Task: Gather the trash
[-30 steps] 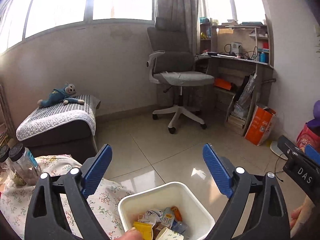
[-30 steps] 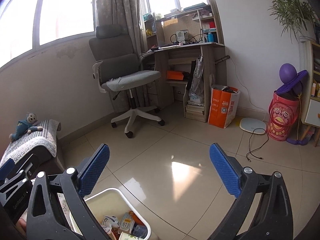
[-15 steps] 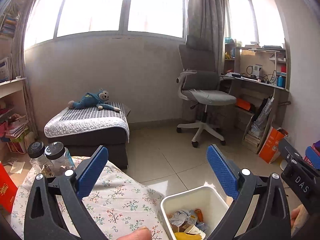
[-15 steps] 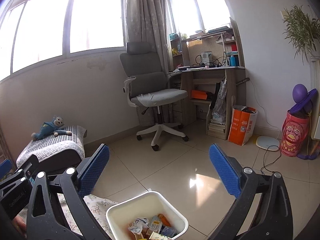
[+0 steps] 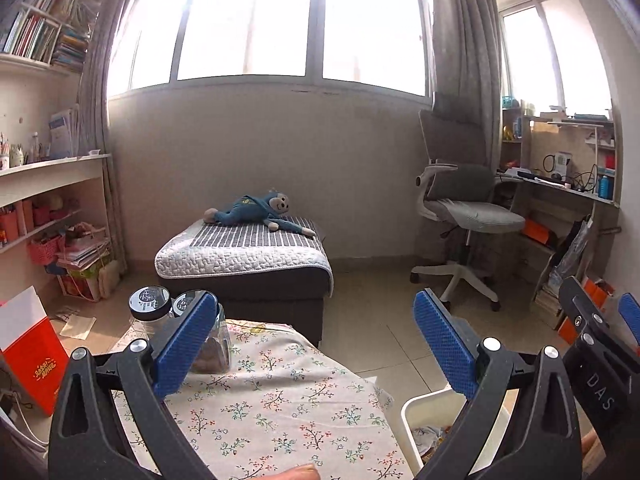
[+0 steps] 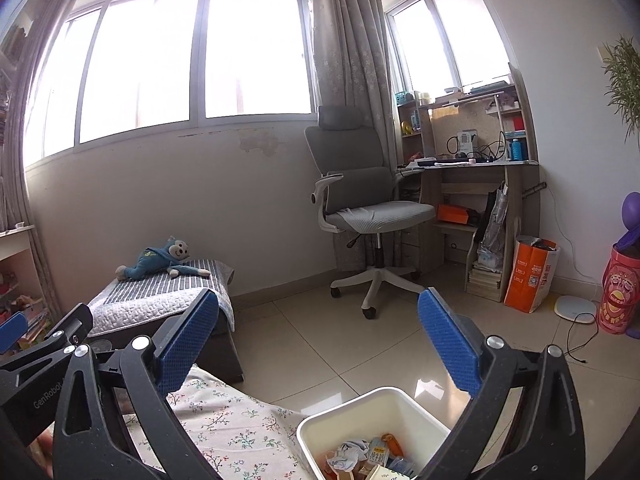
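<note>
Above a floral tablecloth [image 5: 280, 400], both claws wide and empty, white bin [image 6: 404, 404] of trash beside, tiled floor [image 6: 320, 344]

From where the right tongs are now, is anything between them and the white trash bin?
Nothing visible does. The right tongs are open and empty, and the white trash bin stands just below and ahead of them on the floor, beside the floral tablecloth, its top uncovered.
</note>
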A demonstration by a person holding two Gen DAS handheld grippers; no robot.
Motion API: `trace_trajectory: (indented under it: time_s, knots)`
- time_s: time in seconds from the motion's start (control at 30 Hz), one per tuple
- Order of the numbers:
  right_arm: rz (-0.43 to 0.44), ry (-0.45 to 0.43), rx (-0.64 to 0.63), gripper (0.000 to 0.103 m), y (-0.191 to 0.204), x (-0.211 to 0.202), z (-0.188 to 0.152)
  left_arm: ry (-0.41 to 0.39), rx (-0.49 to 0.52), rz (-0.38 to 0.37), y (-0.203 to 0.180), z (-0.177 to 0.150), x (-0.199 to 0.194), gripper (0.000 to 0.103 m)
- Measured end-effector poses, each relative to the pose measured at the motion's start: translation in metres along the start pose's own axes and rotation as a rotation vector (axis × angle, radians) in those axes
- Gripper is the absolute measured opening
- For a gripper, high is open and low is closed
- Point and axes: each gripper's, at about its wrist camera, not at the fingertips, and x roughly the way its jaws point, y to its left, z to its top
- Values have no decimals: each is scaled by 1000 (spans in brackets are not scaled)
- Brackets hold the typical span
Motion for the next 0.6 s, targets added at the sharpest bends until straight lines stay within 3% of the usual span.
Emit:
trace_trajectory:
  time_s: [0.2,0.6]
  knots:
    - [5,-8,-29,96,12,-5,-1,23,-19,19,14,-7,1,96]
    - [22,21,-45,96,28,2,-9,-4,-52,79,31,-4,-4,96]
